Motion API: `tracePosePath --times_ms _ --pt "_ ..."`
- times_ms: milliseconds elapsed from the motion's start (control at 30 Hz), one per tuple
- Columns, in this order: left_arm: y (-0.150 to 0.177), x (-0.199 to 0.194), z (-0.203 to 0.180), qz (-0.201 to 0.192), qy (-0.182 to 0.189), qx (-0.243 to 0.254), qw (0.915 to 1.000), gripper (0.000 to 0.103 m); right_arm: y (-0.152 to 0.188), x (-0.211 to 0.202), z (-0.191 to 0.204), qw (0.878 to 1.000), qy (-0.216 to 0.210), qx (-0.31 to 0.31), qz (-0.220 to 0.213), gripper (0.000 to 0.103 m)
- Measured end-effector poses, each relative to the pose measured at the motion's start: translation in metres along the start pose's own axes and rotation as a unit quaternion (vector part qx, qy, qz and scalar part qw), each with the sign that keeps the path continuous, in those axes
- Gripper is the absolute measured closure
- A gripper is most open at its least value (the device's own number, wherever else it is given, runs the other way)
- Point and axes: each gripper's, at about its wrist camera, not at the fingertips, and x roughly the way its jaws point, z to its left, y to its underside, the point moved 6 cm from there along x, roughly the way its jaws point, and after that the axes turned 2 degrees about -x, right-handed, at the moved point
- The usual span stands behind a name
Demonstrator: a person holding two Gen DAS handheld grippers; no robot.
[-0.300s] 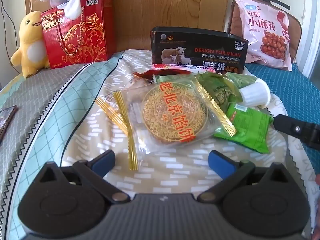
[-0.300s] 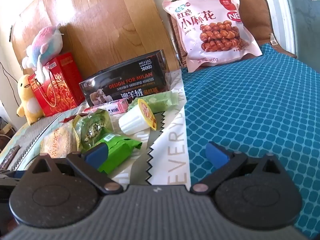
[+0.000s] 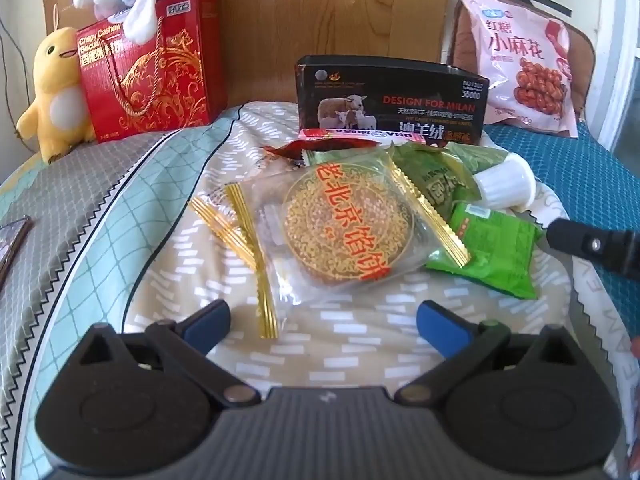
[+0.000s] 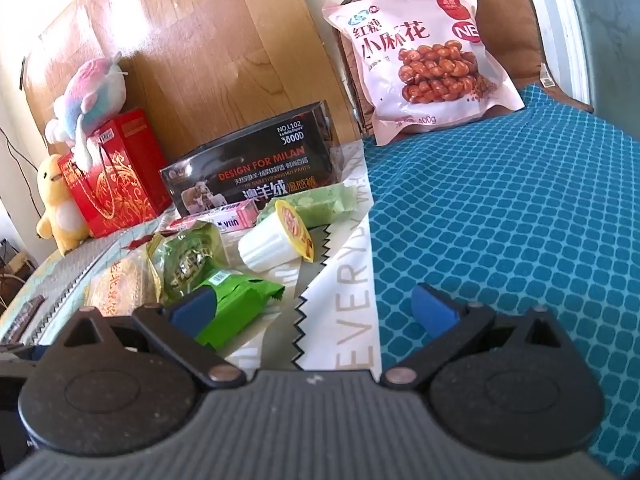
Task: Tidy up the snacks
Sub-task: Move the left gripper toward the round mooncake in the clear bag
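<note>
A pile of snacks lies on the bed. A clear-wrapped round pastry [image 3: 344, 220] with red characters lies in the middle, just ahead of my open, empty left gripper [image 3: 324, 320]. A bright green packet [image 3: 496, 252] lies to its right, a white jelly cup [image 3: 504, 184] on its side behind it. In the right wrist view my right gripper [image 4: 316, 308] is open and empty; its left finger is next to the green packet [image 4: 244, 304]. The jelly cup [image 4: 276, 244] lies ahead. A black open box [image 3: 392, 104] stands behind the pile.
A red gift box [image 3: 148, 68] and a yellow plush [image 3: 52, 92] stand at the back left. A pink bag of twisted snacks [image 4: 420, 60] leans on a brown cushion at the back right. A blue patterned mat [image 4: 500, 220] covers the bed's right side.
Both grippers have crept slightly forward toward the pile. Nothing was taken hold of or let go.
</note>
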Motion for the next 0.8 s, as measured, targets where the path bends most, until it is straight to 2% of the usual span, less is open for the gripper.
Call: tracePosePath --times_ms 133,533,667,800 --pt "0.007 -0.005 0.002 -0.019 0.011 0.015 0.9996 0.000 0.000 -0.002 -0.003 1.000 -0.007 0.015 -0.006 0.000" --pt "0.008 -0.010 -0.001 -0.029 0.023 0.020 0.9991 0.000 -0.002 0.001 -0.005 1.000 -0.006 0.009 -0.004 0.000" --pt "0.003 -0.023 0.003 -0.065 0.034 0.007 0.9973 0.000 -0.002 0.002 -0.005 1.000 -0.005 0.006 -0.003 0.000" --pt "-0.013 -0.037 0.013 -0.117 0.023 -0.001 0.9928 0.000 -0.001 0.002 -0.004 1.000 -0.006 0.007 -0.003 0.000"
